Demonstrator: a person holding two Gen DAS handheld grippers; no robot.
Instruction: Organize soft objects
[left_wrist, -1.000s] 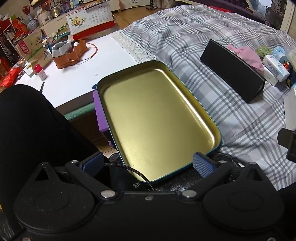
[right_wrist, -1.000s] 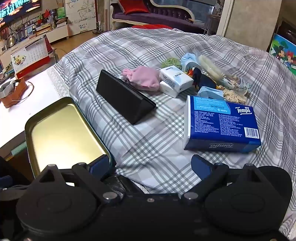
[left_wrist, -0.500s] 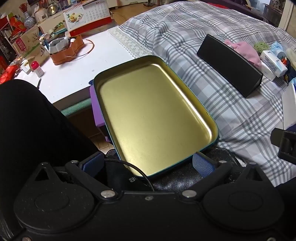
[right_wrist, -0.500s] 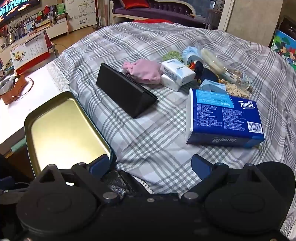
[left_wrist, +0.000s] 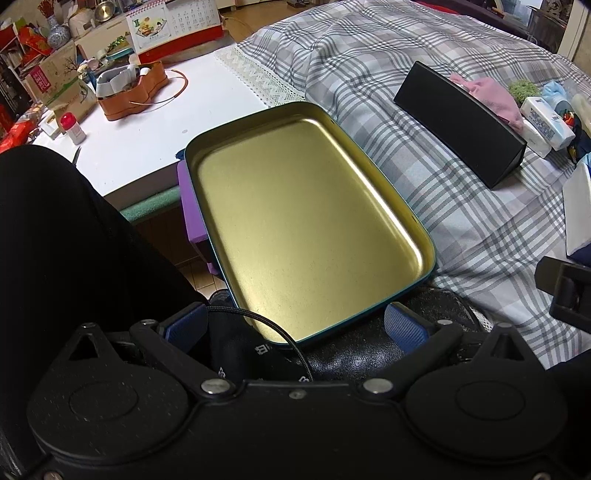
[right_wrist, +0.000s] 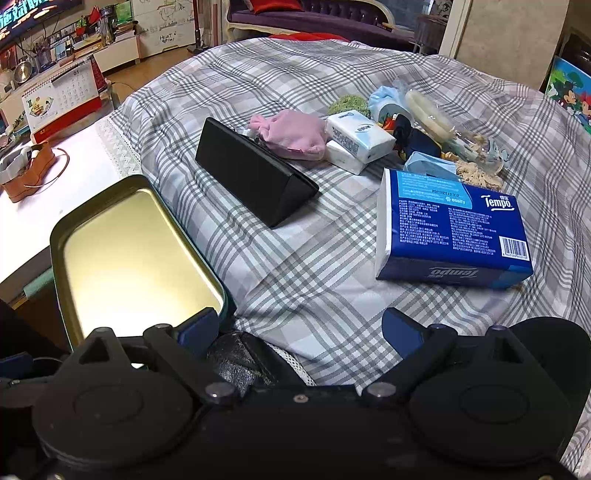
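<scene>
Both claws are held low at the near edge of the bed, which is covered in a grey plaid sheet, and each is spread apart with nothing between its blue pads: the left claw is seen over the near rim of an empty gold-lined tin tray, the right claw over bare sheet. The soft things to be organized are gathered toward one o'clock in the right wrist view. A pink cloth pouch lies against the far side of a black triangular case and touches two small tissue packs; a green fuzzy item and a light-blue soft item lie beyond them, with some darker pieces that cannot be made out. A large blue Tempo tissue pack lies nearer, at about two o'clock, apart from the case. The pouch is judged to be light and limp, so it would probably sag and bunch when lifted; a pinch on its thick gathered middle is judged safer than one on a loose edge. The tissue packs are judged light and compressible, with a slick film wrap that could slide between the pads; the small ones would best be taken across their narrow sides. The Tempo pack looks wider than the rest and would likely need a fully spread claw across its short dimension, or a grip at one end. The tray lies at about ten o'clock from the right claw, well apart from the pile, and appears to be the likely receptacle.
</scene>
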